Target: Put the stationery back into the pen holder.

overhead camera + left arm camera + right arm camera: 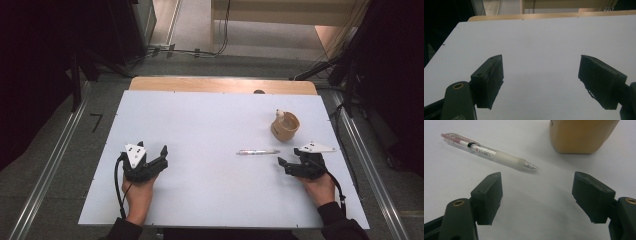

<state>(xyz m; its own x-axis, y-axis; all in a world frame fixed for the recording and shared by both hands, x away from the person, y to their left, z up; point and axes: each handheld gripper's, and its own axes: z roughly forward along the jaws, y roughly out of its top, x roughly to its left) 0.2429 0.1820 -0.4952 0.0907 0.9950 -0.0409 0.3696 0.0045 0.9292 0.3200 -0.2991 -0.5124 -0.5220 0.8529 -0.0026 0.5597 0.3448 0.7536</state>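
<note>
Right gripper (wide) near labelled pen, text illegible

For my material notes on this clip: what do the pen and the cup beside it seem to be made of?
Pen: probably plastic, with a clear glossy barrel showing a printed label, a frosted, matte grip that may be rubber, and a tip that glints like metal.
Cup: looks like light wood or bamboo, tan and matte, though matte plastic is possible.

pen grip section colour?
Frosted translucent white on the pen; clearest in the right gripper view, where it lies ahead of the open jaws.
</note>
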